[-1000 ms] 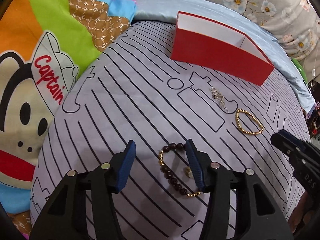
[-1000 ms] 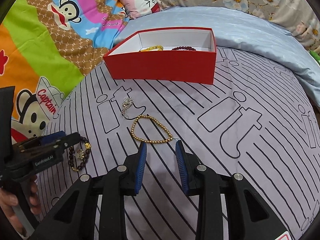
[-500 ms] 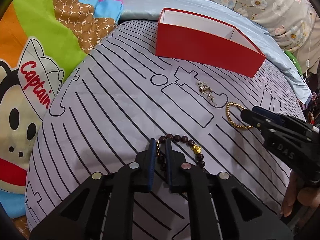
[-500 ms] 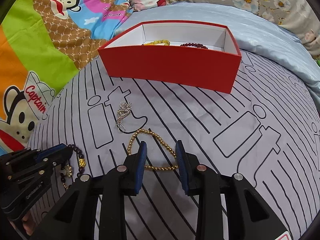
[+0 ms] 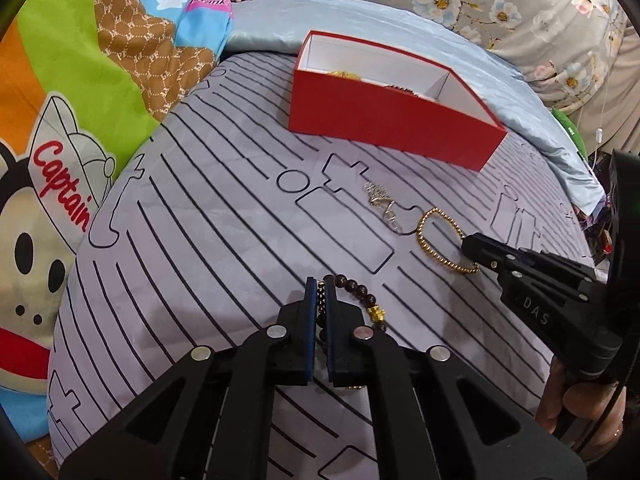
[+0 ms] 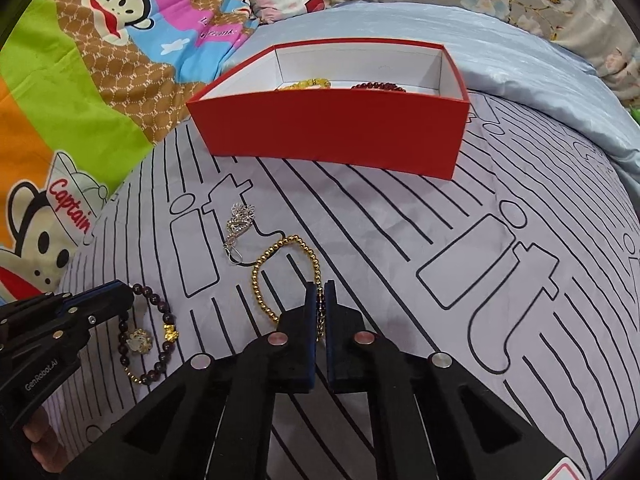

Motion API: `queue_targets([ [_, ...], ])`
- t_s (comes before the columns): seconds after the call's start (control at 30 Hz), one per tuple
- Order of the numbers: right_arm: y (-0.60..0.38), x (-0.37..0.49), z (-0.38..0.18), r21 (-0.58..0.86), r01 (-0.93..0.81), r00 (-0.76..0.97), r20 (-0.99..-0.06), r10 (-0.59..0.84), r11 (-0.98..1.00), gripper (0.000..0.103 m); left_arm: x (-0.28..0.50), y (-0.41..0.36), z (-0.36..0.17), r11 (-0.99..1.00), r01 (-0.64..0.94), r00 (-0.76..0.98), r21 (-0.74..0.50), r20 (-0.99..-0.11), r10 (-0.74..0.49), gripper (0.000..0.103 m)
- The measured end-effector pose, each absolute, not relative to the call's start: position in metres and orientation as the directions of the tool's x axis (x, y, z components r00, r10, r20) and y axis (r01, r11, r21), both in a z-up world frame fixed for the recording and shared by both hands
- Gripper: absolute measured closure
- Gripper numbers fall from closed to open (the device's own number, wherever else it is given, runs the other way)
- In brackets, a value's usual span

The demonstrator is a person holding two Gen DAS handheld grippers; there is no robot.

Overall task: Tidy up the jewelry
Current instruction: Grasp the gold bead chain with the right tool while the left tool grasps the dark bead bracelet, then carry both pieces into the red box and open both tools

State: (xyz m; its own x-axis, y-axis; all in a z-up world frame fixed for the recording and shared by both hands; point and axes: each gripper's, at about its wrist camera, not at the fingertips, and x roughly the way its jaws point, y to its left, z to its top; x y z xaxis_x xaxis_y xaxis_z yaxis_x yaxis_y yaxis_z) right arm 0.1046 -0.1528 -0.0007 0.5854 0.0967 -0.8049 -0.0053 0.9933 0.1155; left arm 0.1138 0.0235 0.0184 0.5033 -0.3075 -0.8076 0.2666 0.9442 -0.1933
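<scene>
In front of the red box [image 6: 328, 136], the left gripper [image 5: 319, 292] has just closed on the dark beaded bracelet [image 5: 362, 294]; the right gripper [image 6: 319, 296] has just closed on the gold bead bracelet [image 6: 264, 280], beside the silver pendant [image 6: 239, 220].

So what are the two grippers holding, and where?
The left gripper pinches the dark bracelet on its small gold beads. The right gripper pinches the gold bracelet on its near side. Both bracelets lie on the bed.
</scene>
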Motion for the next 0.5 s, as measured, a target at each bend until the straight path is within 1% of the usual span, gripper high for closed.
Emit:
queue_targets([
  [0.17,-0.161,0.093,0.016,0.134,0.008,0.617,-0.781,0.101,0.991,0.100,0.114,0.021,0.035,0.932,0.289,0.515,-0.216,-0.786,-0.342,0.100],
  [0.3,-0.170,0.082,0.033,0.149,0.019,0.644,-0.758,0.102,0.989,0.100,0.116,0.021,0.055,0.913,0.311,0.520,-0.265,-0.756,-0.397,0.100],
  [0.5,-0.184,0.075,0.063,0.159,0.029,0.690,-0.717,0.095,0.987,0.100,0.122,0.011,0.092,0.901,0.357,0.561,-0.248,-0.714,-0.419,0.100],
])
